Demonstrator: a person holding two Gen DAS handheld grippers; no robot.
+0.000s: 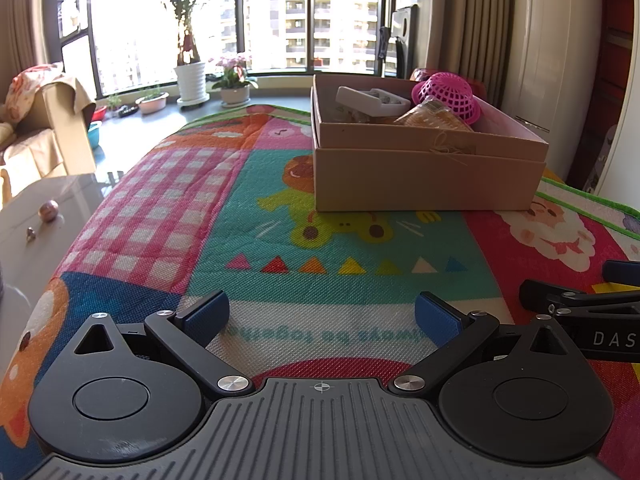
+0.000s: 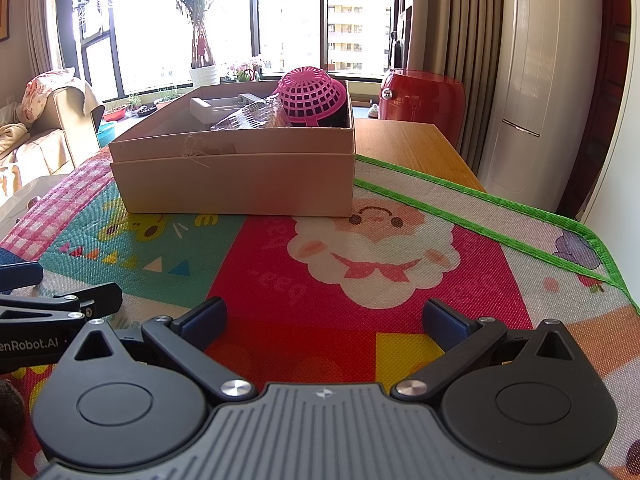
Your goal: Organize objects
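A tan cardboard box (image 1: 424, 176) stands on the colourful cartoon mat (image 1: 320, 280); it also shows in the right wrist view (image 2: 240, 184). Inside it lie a pink plastic basket (image 1: 448, 96) (image 2: 310, 94), a white tray-like item (image 1: 372, 100) (image 2: 212, 108) and a clear wrapped packet (image 1: 434, 116) (image 2: 248, 118). My left gripper (image 1: 322, 318) is open and empty, low over the mat, well short of the box. My right gripper (image 2: 324, 318) is open and empty beside it, also short of the box.
The mat (image 2: 380, 248) covers a wooden table (image 2: 404, 140). A red round container (image 2: 420, 96) stands behind the table. A glossy side surface (image 1: 44, 232) with small round objects lies to the left. Potted plants (image 1: 192, 76) and a sofa (image 1: 44, 120) stand by the window.
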